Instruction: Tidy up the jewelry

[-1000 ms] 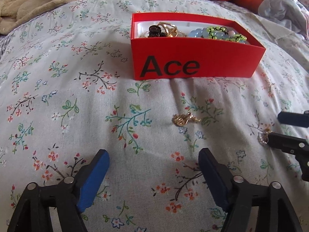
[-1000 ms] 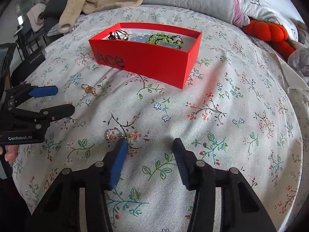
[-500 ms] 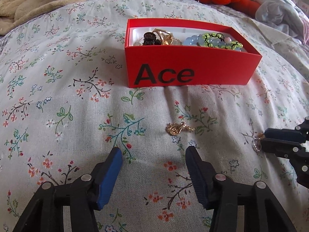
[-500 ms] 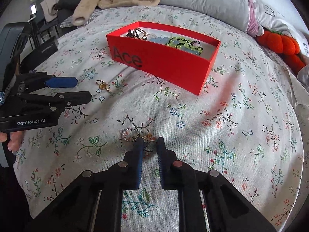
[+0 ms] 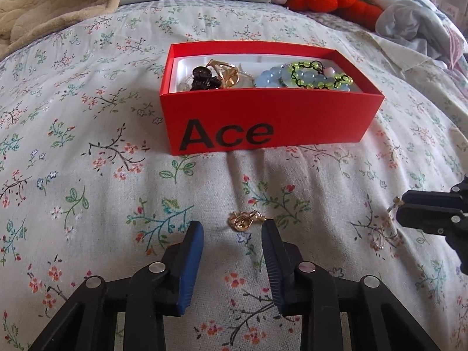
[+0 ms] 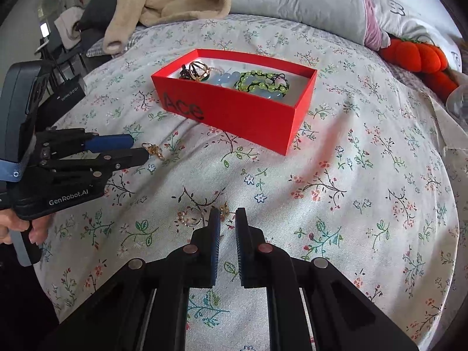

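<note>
Since the gold earring (image 5: pixel 245 220) lies on the bed dead ahead of the left tool (image 5: pixel 232 244), just past its wide-apart tips, that one only has to push forward; the right tool (image 6: pixel 227 225) looks pinched nearly together on another small earring (image 6: pixel 224 208), red box (image 5: pixel 292 122) beyond

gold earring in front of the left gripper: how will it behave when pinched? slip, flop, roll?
The gold earring looks small and thin, so probably very light and easy to miss between the wide left gripper fingers. It seems made of linked pieces, so it may dangle once lifted. It lies flat on the soft bedsheet, so rolling seems unlikely; the fabric may give under the fingers.
</note>
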{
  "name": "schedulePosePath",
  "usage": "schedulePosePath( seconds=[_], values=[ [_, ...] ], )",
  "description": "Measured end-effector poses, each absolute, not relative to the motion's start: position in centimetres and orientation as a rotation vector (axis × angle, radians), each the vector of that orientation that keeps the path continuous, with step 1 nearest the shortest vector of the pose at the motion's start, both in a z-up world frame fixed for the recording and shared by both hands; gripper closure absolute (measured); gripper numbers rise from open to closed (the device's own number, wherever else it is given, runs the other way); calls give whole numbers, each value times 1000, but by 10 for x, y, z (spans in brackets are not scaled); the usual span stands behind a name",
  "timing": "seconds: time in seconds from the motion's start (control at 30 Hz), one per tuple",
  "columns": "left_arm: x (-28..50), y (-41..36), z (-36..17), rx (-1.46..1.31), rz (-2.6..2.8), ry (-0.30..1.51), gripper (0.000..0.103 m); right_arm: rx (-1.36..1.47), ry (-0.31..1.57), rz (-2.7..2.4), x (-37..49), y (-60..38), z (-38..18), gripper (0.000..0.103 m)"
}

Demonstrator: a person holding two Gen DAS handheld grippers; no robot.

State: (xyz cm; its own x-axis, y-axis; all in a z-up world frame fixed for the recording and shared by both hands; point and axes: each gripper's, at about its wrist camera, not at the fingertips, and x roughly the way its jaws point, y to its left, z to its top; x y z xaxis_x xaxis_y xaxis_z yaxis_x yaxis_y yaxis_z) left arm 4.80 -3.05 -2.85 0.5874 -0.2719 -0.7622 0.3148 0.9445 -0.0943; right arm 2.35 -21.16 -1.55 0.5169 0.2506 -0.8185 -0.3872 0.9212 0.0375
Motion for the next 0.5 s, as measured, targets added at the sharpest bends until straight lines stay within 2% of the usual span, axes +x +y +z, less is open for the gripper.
schedulePosePath(
  seconds=[0.13, 0.27, 0.5],
  values=[
    [49, -36, -29, 65, -359, 876, 81, -156, 962, 378, 25, -214, -17, 93],
    [48, -42, -28, 94, -382, 870, 101, -152, 965, 373, 27, -217, -17, 93],
    [47, -37, -22, 58, -381, 886, 103, -112, 963, 363, 29, -225, -12, 93]
  ],
)
